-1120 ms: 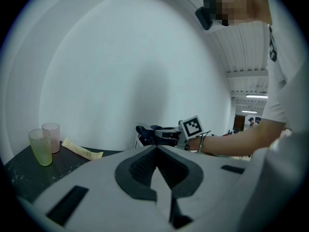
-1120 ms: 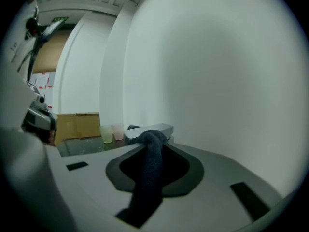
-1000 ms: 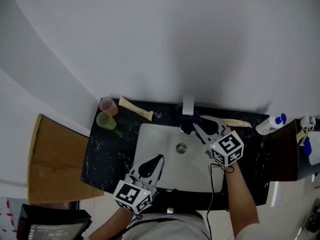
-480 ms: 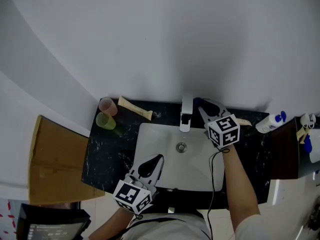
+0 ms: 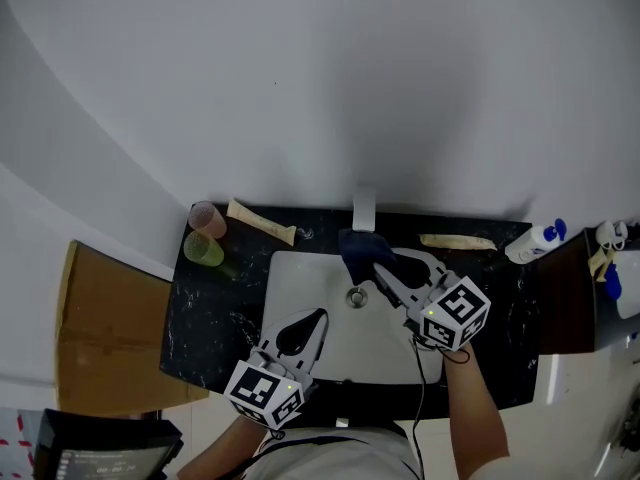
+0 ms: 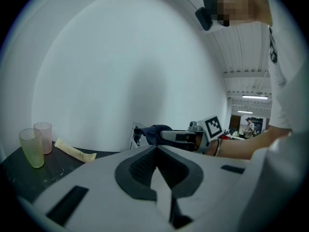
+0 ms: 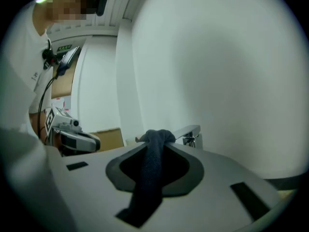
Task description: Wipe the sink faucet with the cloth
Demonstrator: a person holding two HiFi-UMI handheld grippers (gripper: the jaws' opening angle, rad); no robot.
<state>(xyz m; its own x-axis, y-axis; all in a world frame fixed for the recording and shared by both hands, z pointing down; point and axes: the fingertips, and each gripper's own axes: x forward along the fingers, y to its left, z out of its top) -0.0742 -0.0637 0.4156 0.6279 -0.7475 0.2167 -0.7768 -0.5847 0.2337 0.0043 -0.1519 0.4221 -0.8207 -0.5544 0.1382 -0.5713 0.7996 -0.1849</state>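
The chrome faucet point(image 5: 362, 208) stands at the back of the white sink point(image 5: 300, 288), also seen in the right gripper view point(image 7: 189, 132). My right gripper point(image 5: 378, 268) is shut on a dark blue cloth point(image 5: 362, 251), held over the basin just in front of the spout. In the right gripper view the cloth point(image 7: 152, 173) bunches at the jaw tips point(image 7: 157, 139) and hangs back between them. My left gripper point(image 5: 312, 320) hovers over the basin's near left part, jaws shut with nothing in them point(image 6: 157, 151). From there I see the cloth point(image 6: 157, 131) beside the faucet point(image 6: 136, 135).
On the black marble counter point(image 5: 215, 308) stand a pink cup point(image 5: 207, 216) and a green cup point(image 5: 203, 249) at the back left. A cream tube point(image 5: 262, 223) lies near them, another point(image 5: 456, 241) at the back right. A white bottle point(image 5: 535, 243) and a cardboard box point(image 5: 100, 333) flank the counter.
The right gripper with the cloth went from the spout to the faucet's right side, then came back forward and left in front of the spout. The left gripper stayed put.
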